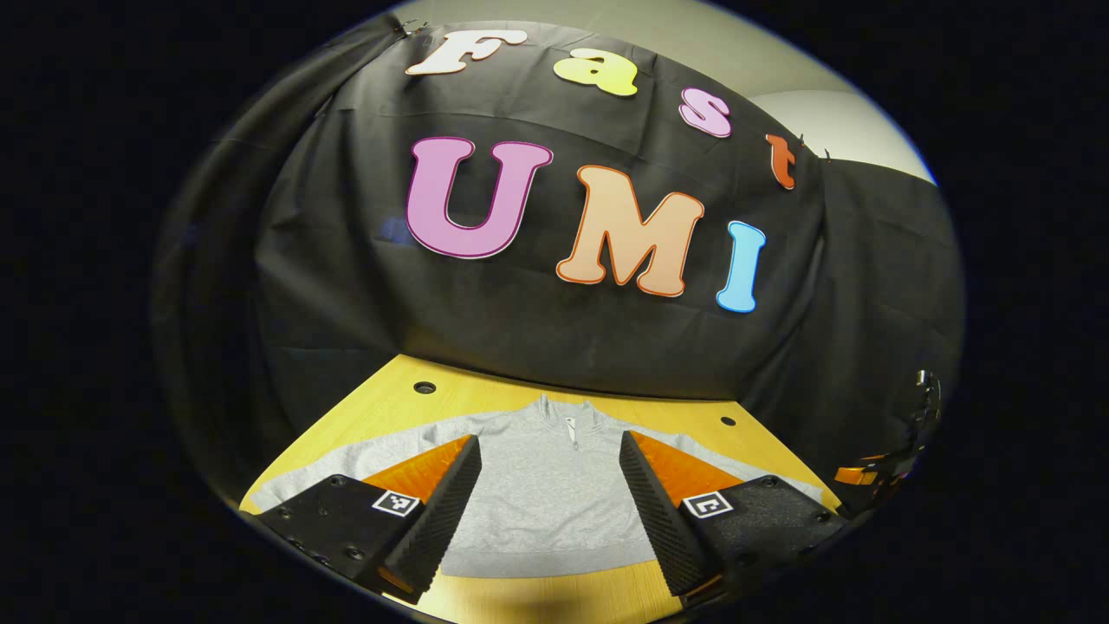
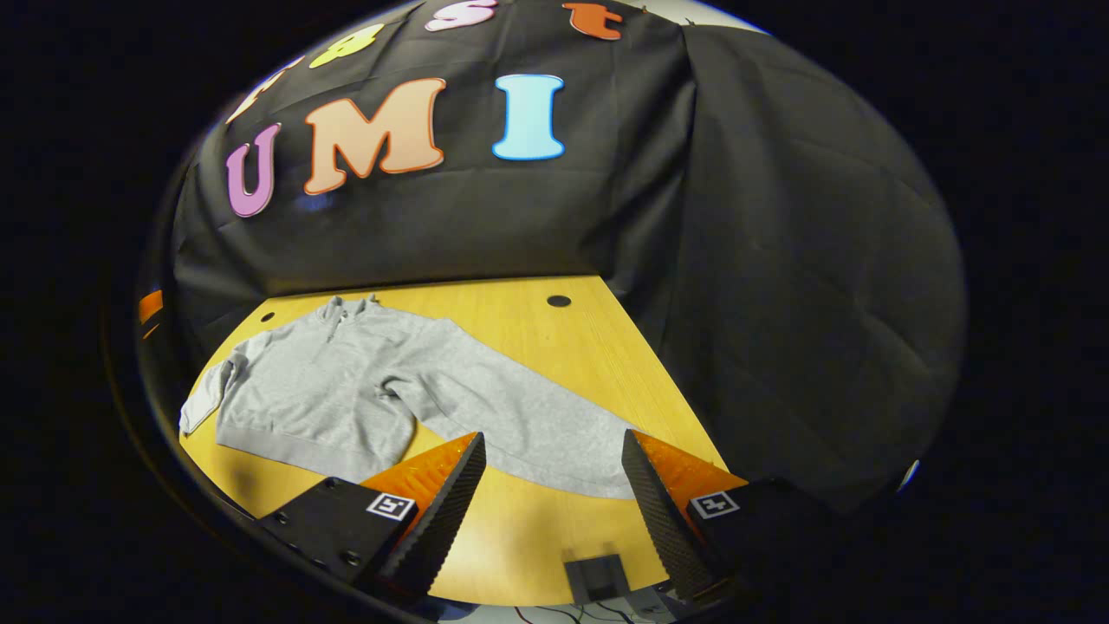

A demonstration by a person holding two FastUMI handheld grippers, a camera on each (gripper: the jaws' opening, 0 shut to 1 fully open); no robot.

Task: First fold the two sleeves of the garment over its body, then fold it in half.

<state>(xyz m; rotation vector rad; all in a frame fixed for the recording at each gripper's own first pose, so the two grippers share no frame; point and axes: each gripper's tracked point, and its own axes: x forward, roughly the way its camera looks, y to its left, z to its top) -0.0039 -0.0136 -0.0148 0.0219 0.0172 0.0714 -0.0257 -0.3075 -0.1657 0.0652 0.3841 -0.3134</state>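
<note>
Grey sweatshirt (image 2: 321, 390) lies flat on the tabletop (image 2: 554, 347), sleeves spread; looks soft, light and floppy, so I'd pinch the cuff (image 2: 606, 468); both hand-held grippers, left (image 1: 550, 507) and right (image 2: 554, 511), hang released, holding nothing.

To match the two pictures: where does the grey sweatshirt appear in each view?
Left gripper view: grey sweatshirt bottom centre, between the left gripper's fingers.
Right gripper view: lower left, one sleeve reaching toward the right gripper's fingers.
Shared landmark: its zip collar.
</note>
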